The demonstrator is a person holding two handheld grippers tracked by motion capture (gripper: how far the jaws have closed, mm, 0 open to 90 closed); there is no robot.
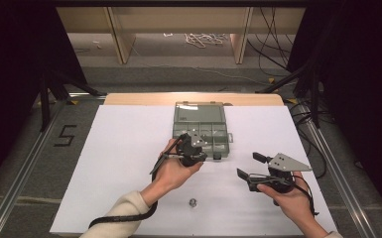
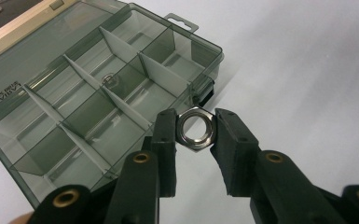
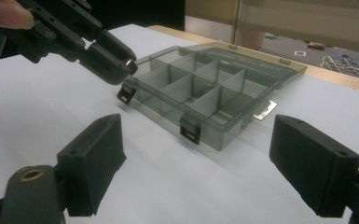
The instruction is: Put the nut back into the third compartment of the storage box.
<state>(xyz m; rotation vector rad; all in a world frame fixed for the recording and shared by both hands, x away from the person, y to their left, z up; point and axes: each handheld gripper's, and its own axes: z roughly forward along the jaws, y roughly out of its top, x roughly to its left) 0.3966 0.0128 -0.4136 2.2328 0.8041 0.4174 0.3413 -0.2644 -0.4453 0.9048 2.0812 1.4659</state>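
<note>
White paper covers the tabletop point(image 1: 119, 163), and near its front edge a small metal piece point(image 1: 193, 202) lies alone. Farther in, toward the right edge, my right tool point(image 3: 200, 163) hovers with its jaws spread wide and nothing between them. My left tool point(image 2: 195, 135) pinches a shiny hex nut point(image 2: 195, 129) by two opposite flats, just above the front wall of the open grey plastic box point(image 2: 74, 93) at the tabletop's far middle. One box compartment holds another nut point(image 2: 108, 80).
</note>
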